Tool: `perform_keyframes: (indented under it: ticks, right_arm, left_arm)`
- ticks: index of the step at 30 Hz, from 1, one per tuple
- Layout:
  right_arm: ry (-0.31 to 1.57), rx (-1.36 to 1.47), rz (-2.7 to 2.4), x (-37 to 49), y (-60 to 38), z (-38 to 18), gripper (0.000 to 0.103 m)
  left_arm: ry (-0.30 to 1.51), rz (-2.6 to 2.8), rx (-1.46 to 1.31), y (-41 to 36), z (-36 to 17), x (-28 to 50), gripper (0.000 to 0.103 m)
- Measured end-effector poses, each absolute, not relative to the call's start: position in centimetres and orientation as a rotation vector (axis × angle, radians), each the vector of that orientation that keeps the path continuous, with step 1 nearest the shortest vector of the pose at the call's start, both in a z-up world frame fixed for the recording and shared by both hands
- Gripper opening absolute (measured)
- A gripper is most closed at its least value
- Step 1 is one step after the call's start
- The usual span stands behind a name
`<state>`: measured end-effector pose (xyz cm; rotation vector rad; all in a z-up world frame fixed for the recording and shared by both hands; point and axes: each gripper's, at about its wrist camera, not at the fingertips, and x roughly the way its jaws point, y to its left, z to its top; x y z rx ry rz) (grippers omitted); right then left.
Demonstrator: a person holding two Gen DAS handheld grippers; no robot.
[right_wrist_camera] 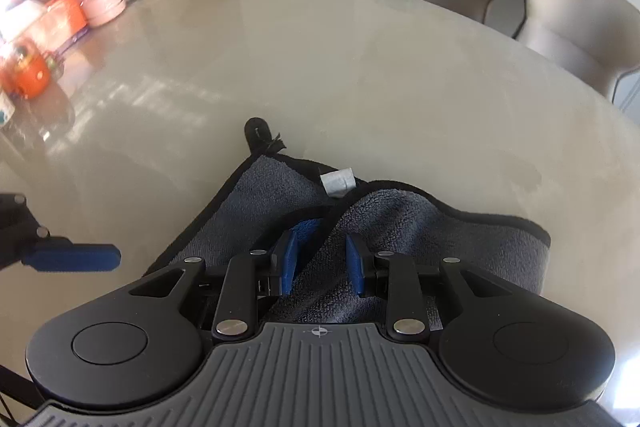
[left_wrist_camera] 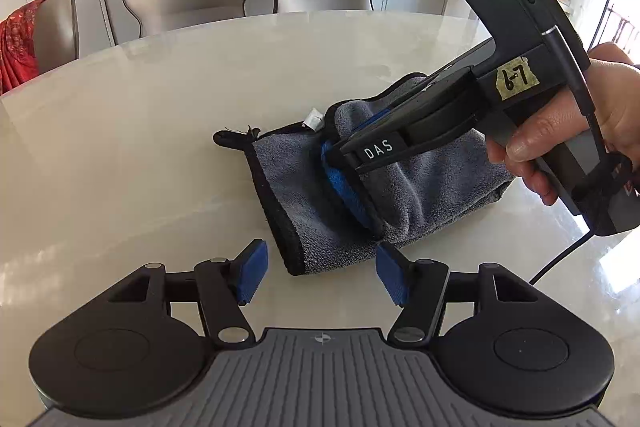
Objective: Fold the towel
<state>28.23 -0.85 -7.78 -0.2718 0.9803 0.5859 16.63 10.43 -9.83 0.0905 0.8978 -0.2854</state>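
Left wrist view: grey towel (left_wrist_camera: 360, 179) lies on the bench (left_wrist_camera: 160, 147), already doubled into a narrow bundle but rumpled. Left tool (left_wrist_camera: 322, 273) spread, empty, just short of its near corner. Right tool (left_wrist_camera: 340, 167) is down on the fold.

Right wrist view: its pads pinch a raised ridge of cloth. Final fold and smoothing likely remain.

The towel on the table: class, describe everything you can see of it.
The towel is grey, plush cloth with black edging, a black hanging loop at one corner and a small white tag. It lies partly folded and rumpled on the pale glossy table. The right gripper has bunched folds between its blue-padded fingers; the left gripper hovers open beside its near edge.
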Motion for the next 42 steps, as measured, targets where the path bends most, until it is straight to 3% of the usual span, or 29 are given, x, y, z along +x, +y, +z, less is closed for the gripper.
perform_keyframes:
  ticks: [2, 5, 7, 14, 20, 23, 24, 25, 27, 34, 36, 39, 42]
  right_arm:
    - [0.956, -0.276, 0.600, 28.1, -1.0, -8.1, 0.027]
    - [0.908, -0.287, 0.610, 27.7, -1.3, -8.4, 0.012]
    - [0.894, -0.213, 0.616, 27.8, -2.2, -8.4, 0.008]
    - [0.903, 0.016, 0.702, 27.9, -4.8, -6.3, 0.008]
    - [0.953, -0.054, 0.738, 28.2, -2.9, -7.3, 0.008]
    - [0.988, -0.143, 0.723, 28.0, -1.6, -8.2, 0.013]
    - [0.992, -0.157, 0.726, 27.8, -1.3, -8.0, 0.019]
    - [0.996, -0.165, 0.730, 27.7, -1.0, -7.8, 0.034]
    - [0.999, -0.202, 0.730, 27.1, -0.4, -7.6, 0.042]
    - [0.933, -0.443, 0.672, 24.6, 2.0, -8.5, 0.042]
    - [0.927, -0.425, 0.669, 24.6, 1.6, -8.5, 0.037]
    - [0.915, -0.391, 0.652, 25.0, 0.6, -8.4, 0.017]
    - [0.954, -0.241, 0.646, 26.3, -1.3, -8.3, 0.013]
  left_arm:
    - [0.902, -0.280, 0.096, 10.4, -9.9, 16.6, 0.064]
    - [0.904, -0.276, 0.094, 10.5, -9.9, 16.6, 0.064]
    - [0.905, -0.273, 0.093, 10.5, -9.9, 16.6, 0.064]
    - [0.909, -0.264, 0.089, 10.7, -10.0, 16.5, 0.064]
    - [0.913, -0.259, 0.086, 10.9, -10.0, 16.3, 0.064]
    - [0.917, -0.257, 0.083, 11.1, -10.0, 16.2, 0.064]
    - [0.918, -0.255, 0.082, 11.1, -10.0, 16.1, 0.064]
    - [0.919, -0.253, 0.080, 11.2, -10.1, 16.1, 0.064]
    - [0.921, -0.250, 0.078, 11.3, -10.1, 16.1, 0.064]
    - [0.929, -0.235, 0.072, 12.0, -10.2, 16.1, 0.064]
    - [0.932, -0.230, 0.069, 12.1, -10.2, 16.1, 0.064]
    - [0.932, -0.229, 0.066, 12.1, -10.2, 16.0, 0.064]
    - [0.930, -0.231, 0.067, 12.0, -10.1, 16.0, 0.064]
